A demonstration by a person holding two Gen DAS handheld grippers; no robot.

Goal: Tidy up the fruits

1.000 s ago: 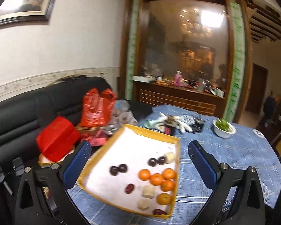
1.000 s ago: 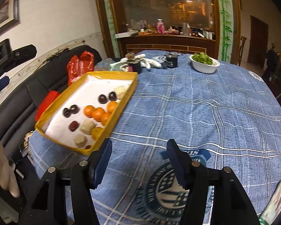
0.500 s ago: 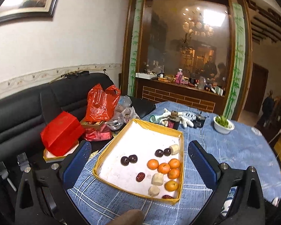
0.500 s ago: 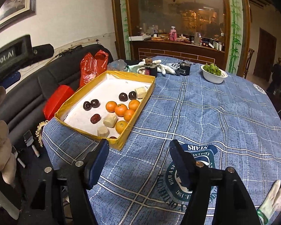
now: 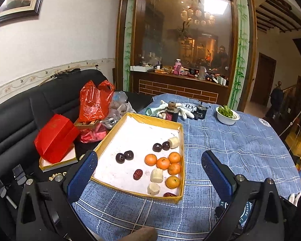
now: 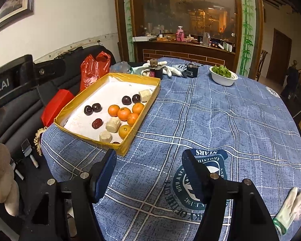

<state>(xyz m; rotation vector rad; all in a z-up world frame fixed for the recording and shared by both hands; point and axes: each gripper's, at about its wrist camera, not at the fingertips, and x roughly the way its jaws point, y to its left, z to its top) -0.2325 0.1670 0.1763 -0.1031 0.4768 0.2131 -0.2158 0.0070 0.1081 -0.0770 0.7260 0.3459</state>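
A yellow-rimmed tray [image 5: 108, 138] [image 6: 79, 97] with a white floor lies on the blue checked tablecloth at the table's left. In it are several oranges [image 5: 163, 163] [image 6: 124, 113], dark plums [image 5: 124, 157] [image 6: 92, 108], red dates [image 5: 138, 174] [image 6: 97, 123] and pale cut pieces [image 5: 157, 175] [image 6: 113, 124]. My left gripper [image 5: 148, 172] is open and empty, above the tray's near edge. My right gripper [image 6: 149, 172] is open and empty, over bare cloth to the right of the tray's near corner.
A white bowl of greens [image 5: 227, 114] [image 6: 223, 75], two small dark jars [image 6: 156, 69] and white gloves [image 5: 160, 108] stand at the table's far side. A black sofa [image 5: 14, 116] with red bags [image 5: 94, 100] and a red box [image 5: 55, 138] lies left. Another glove [image 6: 291, 206] lies at near right.
Both grippers have pulled back and risen, so the tray looks smaller and farther. Both stay open. The fruit has not moved.
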